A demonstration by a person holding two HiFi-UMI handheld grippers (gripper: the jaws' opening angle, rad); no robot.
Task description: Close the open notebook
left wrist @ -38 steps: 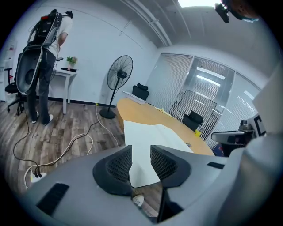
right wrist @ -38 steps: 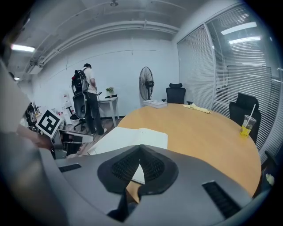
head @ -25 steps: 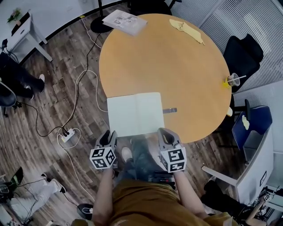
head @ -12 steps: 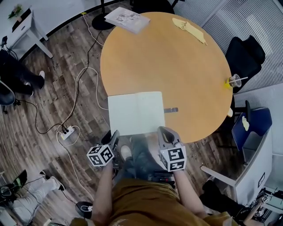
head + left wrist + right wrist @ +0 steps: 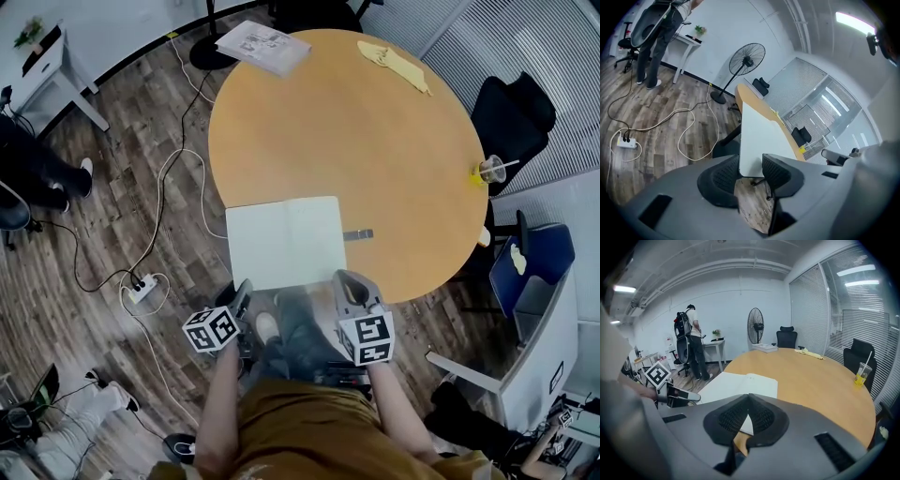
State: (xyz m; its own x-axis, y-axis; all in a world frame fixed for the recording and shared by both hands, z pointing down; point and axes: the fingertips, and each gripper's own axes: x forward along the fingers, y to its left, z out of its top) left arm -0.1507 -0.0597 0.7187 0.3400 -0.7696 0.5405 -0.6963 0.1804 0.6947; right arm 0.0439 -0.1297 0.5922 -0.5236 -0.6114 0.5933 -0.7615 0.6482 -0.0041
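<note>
An open notebook (image 5: 286, 242) with blank white pages lies flat at the near edge of the round orange table (image 5: 375, 131). My left gripper (image 5: 242, 289) hovers off the table edge by the notebook's near left corner. Its jaws have just been opening and stand open. In the left gripper view (image 5: 751, 169) that corner of the notebook (image 5: 757, 138) shows in the gap, and the pads do not touch it. My right gripper (image 5: 349, 278) is shut at the notebook's near right corner, its tips (image 5: 748, 399) meeting over the page (image 5: 736, 383) with nothing between them.
A small grey object (image 5: 359, 234) lies right of the notebook. Far across the table are a booklet (image 5: 262, 45), a yellow cloth (image 5: 394, 64) and a cup with a straw (image 5: 489, 171). Cables and a power strip (image 5: 141, 286) lie on the floor at left; office chairs stand at right.
My left gripper has rolled, its marker cube tilting and shifting a little left. The right gripper and the notebook have kept still.
</note>
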